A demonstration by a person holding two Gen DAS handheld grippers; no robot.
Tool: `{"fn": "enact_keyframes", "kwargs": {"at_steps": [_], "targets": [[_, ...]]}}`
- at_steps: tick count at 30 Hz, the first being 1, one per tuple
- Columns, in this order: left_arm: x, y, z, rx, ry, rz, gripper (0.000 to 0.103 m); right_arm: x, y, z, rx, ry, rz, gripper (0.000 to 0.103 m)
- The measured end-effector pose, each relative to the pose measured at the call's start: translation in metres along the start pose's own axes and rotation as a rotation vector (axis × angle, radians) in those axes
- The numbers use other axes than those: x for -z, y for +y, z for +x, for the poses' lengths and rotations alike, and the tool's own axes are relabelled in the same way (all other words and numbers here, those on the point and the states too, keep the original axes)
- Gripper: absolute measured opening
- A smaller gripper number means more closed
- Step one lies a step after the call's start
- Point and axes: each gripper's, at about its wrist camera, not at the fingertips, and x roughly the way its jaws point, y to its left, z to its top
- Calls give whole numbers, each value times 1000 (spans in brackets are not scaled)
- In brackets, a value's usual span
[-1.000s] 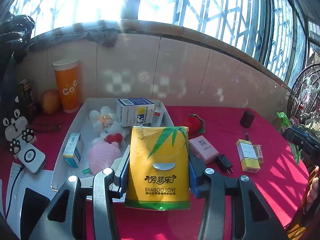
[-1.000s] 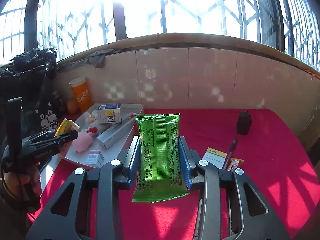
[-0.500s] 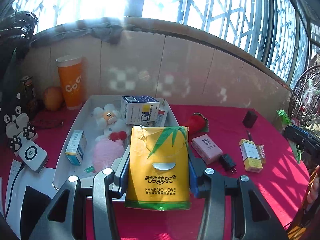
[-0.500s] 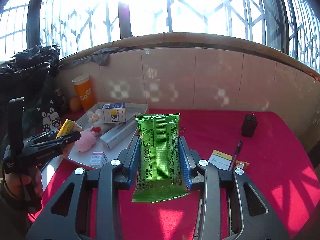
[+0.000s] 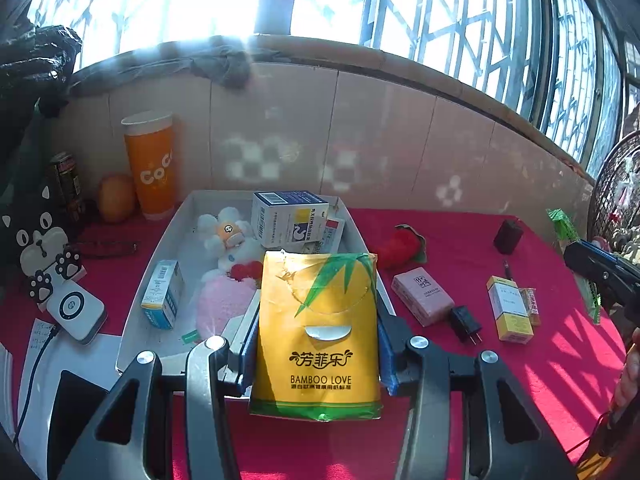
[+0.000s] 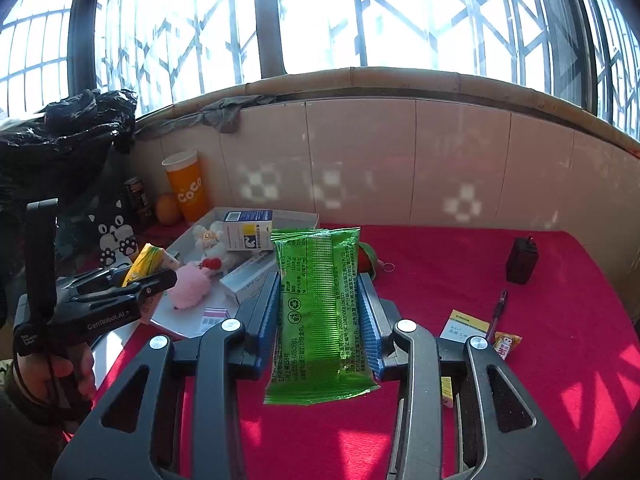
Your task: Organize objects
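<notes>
Both grippers loaded, held above the red table.

The left gripper (image 5: 318, 344) is clamped on a yellow tissue pack (image 5: 318, 332), raised over the near edge of the white tray (image 5: 160, 248); the right gripper (image 6: 318, 316) is clamped on a green snack packet (image 6: 318, 312) above the red tablecloth (image 6: 460, 264). Beyond, the tray holds a pink plush (image 5: 222, 304), a white plush (image 5: 228, 236) and a blue-and-white box (image 5: 290, 218). An orange cup (image 5: 154, 164) stands at the wall.

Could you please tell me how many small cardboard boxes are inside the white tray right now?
2 clearly visible. A blue-and-white box stands at the far end of the white tray, and a smaller box stands by its left wall. The held yellow tissue pack may hide others.
</notes>
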Motion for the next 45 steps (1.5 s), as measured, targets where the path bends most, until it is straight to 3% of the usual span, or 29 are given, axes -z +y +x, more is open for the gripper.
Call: {"fn": "enact_keyframes", "kwargs": {"at_steps": [34, 45], "targets": [[1, 6, -1, 0, -2, -5, 48, 7, 1, 12, -32, 33, 33, 36], [-3, 16, -3, -31, -7, -15, 48, 5, 7, 12, -63, 17, 37, 36]]}}
